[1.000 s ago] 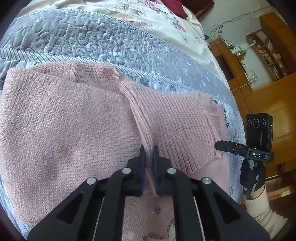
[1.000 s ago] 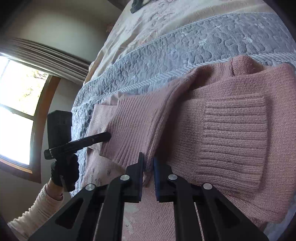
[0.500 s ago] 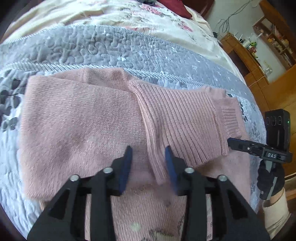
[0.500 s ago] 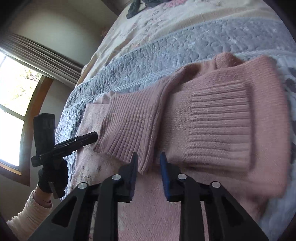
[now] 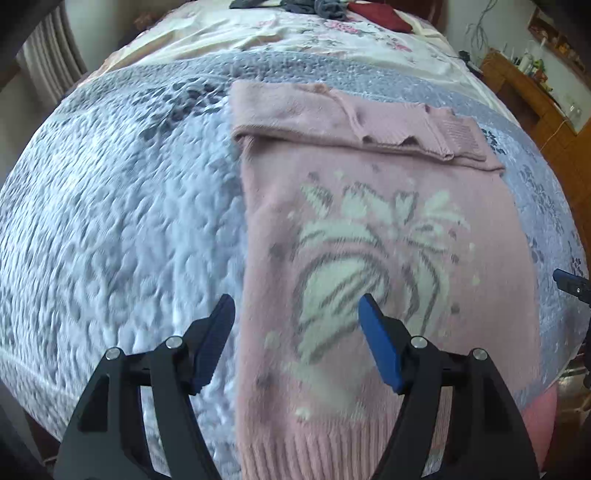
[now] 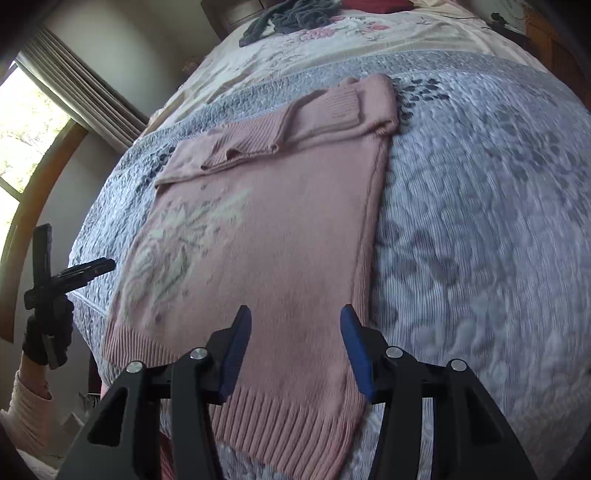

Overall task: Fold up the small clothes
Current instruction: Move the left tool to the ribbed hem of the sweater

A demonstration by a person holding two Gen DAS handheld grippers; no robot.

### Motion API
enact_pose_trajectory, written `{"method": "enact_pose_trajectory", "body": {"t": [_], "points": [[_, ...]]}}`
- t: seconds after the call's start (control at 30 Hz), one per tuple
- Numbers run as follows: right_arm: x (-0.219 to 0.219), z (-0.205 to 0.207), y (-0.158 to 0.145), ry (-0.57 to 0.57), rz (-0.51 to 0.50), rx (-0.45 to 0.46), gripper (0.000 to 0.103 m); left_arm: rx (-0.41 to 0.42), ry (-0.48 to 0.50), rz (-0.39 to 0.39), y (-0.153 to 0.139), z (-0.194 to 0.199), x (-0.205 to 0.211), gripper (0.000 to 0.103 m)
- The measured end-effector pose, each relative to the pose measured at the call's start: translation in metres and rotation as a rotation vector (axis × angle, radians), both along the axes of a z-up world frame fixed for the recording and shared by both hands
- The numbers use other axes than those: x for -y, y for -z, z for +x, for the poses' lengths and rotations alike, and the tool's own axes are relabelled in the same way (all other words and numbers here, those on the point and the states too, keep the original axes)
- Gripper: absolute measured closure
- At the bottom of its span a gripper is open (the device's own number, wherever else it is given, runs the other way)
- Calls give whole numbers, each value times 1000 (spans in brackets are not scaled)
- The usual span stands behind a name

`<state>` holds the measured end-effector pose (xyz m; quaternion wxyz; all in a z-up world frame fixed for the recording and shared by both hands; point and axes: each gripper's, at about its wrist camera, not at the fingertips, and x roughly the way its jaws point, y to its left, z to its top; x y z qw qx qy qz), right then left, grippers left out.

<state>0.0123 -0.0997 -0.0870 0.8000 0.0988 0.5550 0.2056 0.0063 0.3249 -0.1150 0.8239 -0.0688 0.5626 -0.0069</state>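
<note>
Looking from the left wrist, the left gripper (image 5: 295, 310) is wide open and holds nothing. Its fingers hover over the pink sweater (image 5: 373, 236), which lies flat on the grey quilt (image 5: 122, 221), sleeves folded across the top at 12 o'clock. Dark clothes (image 5: 317, 7) sit far up the bed. A wooden shelf (image 5: 524, 85) stands at 2 o'clock.

From the right wrist, the right gripper (image 6: 293, 325) is also open and empty, above the sweater's ribbed hem (image 6: 280, 417). At 9 o'clock a gloved hand (image 6: 48, 328) holds the other gripper by the window (image 6: 26, 136). Nothing blocks the sweater.
</note>
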Motion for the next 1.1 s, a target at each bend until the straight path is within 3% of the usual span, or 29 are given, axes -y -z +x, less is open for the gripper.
{"method": "enact_pose_trajectory", "body": {"t": [0.17,0.37,0.67,1.0,1.1], "points": [[16,-45,2,51,-4,-24,51,-43,-68,-16,5,-62,-20,33],[25,-72,14,83,-36,-51,50,-68,-85,9,11,-101,-27,33],[32,-97,49,100,-36,-123,50,-105,-87,-31,27,-119,-31,33],[24,-93,64,78,-35,-142,49,-136,-113,-132,50,-123,-35,34],[20,-95,62,48,-16,-140,58,-141,-104,-164,48,-123,-33,38]]}}
